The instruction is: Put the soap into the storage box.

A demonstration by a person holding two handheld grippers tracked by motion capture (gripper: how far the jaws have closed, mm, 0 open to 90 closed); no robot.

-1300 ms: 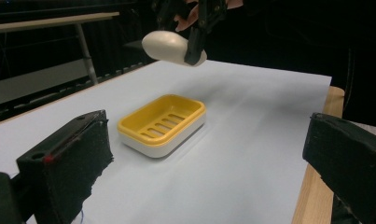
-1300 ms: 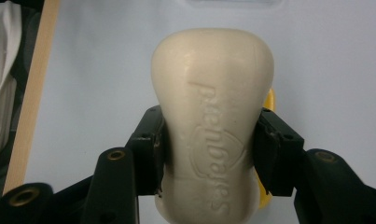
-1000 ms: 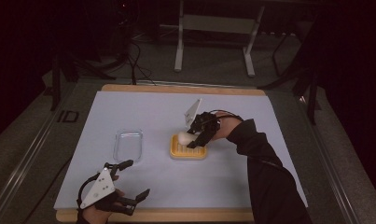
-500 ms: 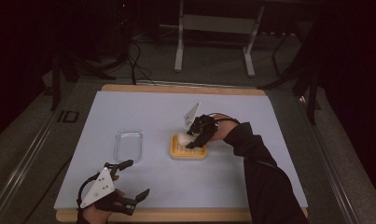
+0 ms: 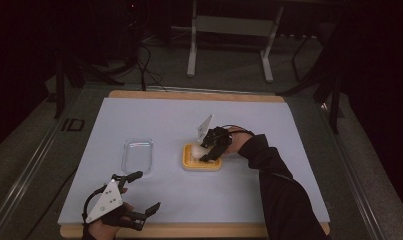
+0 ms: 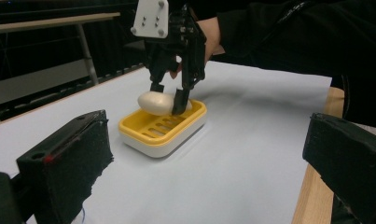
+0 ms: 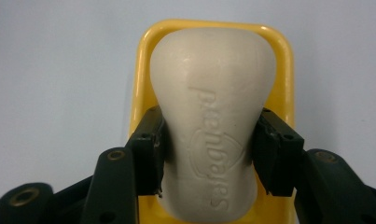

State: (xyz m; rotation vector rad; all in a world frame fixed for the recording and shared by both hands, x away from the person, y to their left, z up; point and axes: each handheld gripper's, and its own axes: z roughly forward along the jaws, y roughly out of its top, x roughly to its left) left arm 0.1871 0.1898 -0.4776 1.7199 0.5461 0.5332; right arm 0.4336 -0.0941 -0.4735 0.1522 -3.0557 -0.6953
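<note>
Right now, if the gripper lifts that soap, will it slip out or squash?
The soap looks hard and keeps its shape between the right gripper jaws, so it probably won't squash. Its smooth, rounded sides could let it slip. It looks dry, and the jaws pinch its narrow waist above the yellow dish, which should help.

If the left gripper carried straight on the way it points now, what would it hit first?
Probably the yellow soap dish, straight ahead between its open fingers. The white soap sits in it, clamped by the right gripper. Depth is uncertain.
</note>
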